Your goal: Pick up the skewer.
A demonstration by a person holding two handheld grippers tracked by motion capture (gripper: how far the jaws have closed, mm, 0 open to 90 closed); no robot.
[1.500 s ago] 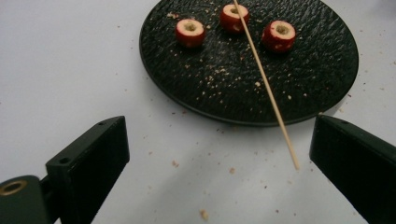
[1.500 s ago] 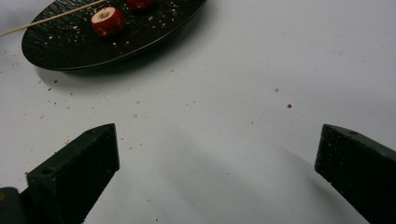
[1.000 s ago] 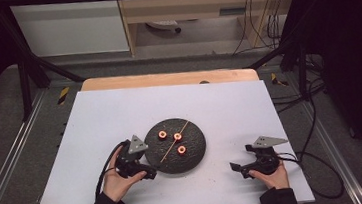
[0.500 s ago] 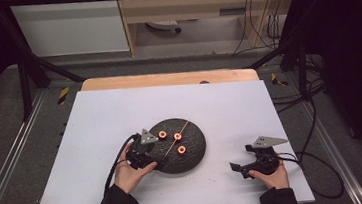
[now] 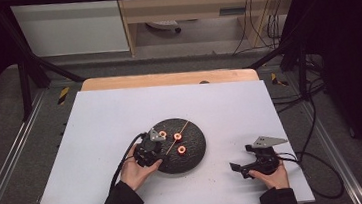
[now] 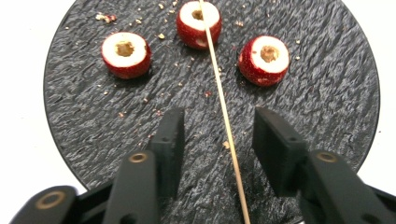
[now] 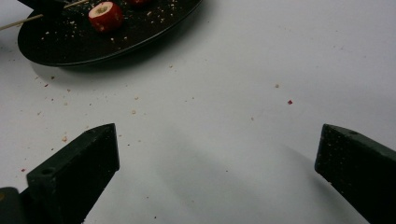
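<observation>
Your left tongs (image 6: 217, 140) sit low over the near part of the round black plate (image 6: 84, 116); their jaws have just been closing, yet they stand apart, with the thin wooden skewer (image 6: 223, 116) running between them and touching neither pad as far as the left gripper view shows; they grip nothing. The skewer lies across the plate, its far end at the middle one of three cored red fruit pieces (image 6: 198, 23); whether it pierces that piece or only lies over it, you cannot tell from here. A second piece (image 6: 126, 53) lies to the left of it and a third (image 6: 264, 59) to the right, both apart from the skewer; crumbs are scattered over the plate.

In the high view your left tongs (image 5: 149, 147) are at the plate's (image 5: 194, 153) left edge, and the plate stands near the middle of the white worktop (image 5: 120, 113).

Your right tongs (image 5: 245, 163) rest on the worktop well to the right of the plate; their jaws are wide apart and empty, with bare, crumb-flecked worktop (image 7: 224, 140) between them in the right gripper view.
</observation>
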